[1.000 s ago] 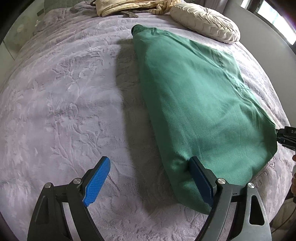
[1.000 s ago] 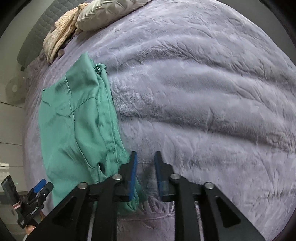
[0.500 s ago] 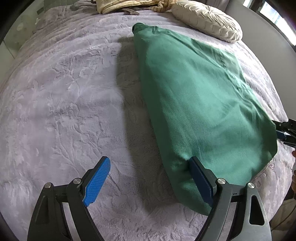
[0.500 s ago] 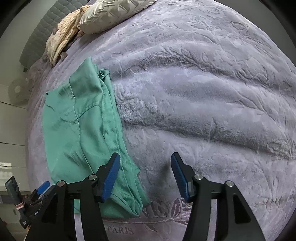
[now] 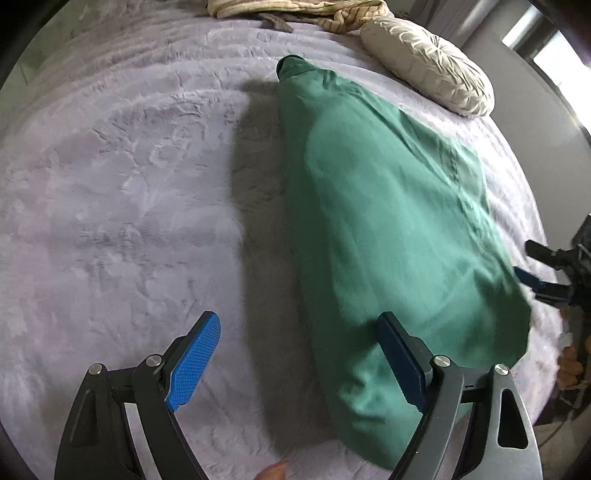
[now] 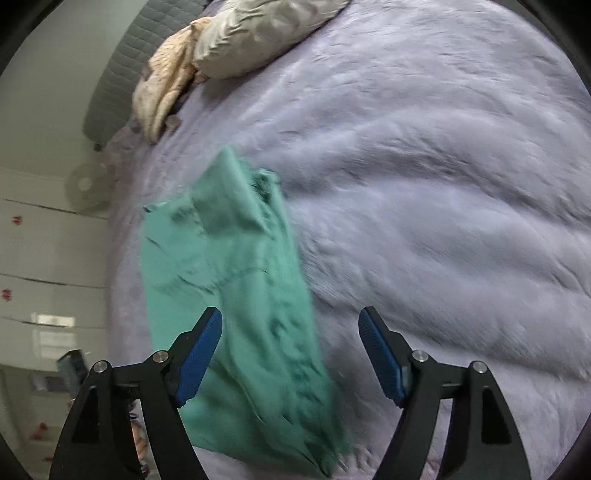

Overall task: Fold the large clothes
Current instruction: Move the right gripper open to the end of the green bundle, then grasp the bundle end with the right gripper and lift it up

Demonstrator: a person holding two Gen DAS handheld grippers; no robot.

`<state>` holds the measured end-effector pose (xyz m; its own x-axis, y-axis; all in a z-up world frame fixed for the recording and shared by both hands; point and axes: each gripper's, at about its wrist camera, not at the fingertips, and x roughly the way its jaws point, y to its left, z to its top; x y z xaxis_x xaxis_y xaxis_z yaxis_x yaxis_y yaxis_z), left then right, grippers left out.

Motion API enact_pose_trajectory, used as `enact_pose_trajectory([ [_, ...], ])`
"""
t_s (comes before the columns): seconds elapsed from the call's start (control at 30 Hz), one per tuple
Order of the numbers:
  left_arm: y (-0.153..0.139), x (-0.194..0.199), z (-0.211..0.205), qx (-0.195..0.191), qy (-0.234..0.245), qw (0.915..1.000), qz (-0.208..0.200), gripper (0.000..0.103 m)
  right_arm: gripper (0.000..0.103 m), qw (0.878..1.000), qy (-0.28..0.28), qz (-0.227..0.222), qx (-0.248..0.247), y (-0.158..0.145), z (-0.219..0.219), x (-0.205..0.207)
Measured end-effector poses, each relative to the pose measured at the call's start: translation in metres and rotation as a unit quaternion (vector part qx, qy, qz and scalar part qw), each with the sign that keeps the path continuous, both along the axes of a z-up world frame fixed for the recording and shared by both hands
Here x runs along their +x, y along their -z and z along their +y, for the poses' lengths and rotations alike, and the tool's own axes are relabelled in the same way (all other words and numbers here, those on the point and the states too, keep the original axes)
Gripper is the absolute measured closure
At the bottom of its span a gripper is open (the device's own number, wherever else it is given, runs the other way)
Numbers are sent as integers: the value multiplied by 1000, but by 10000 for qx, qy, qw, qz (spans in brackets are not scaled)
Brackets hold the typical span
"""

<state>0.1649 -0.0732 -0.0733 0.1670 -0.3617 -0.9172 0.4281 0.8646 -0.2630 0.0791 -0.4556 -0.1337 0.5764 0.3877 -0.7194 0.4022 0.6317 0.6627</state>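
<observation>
A lavender plush bedspread (image 5: 122, 192) covers the bed, a cream pillow (image 5: 428, 66) near the bright window (image 5: 554, 62).

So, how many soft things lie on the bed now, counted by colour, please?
Green folded garment: 1
Cream pleated round cushion: 1
Beige striped crumpled cloth: 1
Lilac plush bedspread under all of them: 1
Total: 4
Both tools, left tool and right tool, are open and hold nothing.

I see bare bedspread (image 5: 122, 206) left of the green garment (image 5: 388, 236), pillow (image 5: 428, 64) and rumpled blanket (image 5: 295, 9) crowding the head end.
</observation>
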Motion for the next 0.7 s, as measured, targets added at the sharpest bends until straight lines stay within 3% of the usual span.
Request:
enact_pose_trajectory([
  [0.17,19,18,-2,-428,11,9978,506,16,24,9984,-404,-126,368,13,1,40],
  [0.3,37,31,6,-1064,-101,9867,1222,16,24,9966,-599,33,569,33,2,69],
  [0.43,34,33,4,-1206,26,9854,1202,16,23,9938,-845,71,720,43,4,92],
  [0.53,28,37,8,-1638,-2,9784,1260,16,20,9909,-1080,-42,800,38,10,104],
  [0.7,48,34,-12,-1463,410,9747,1641,16,17,9868,-1415,-24,783,41,22,123],
])
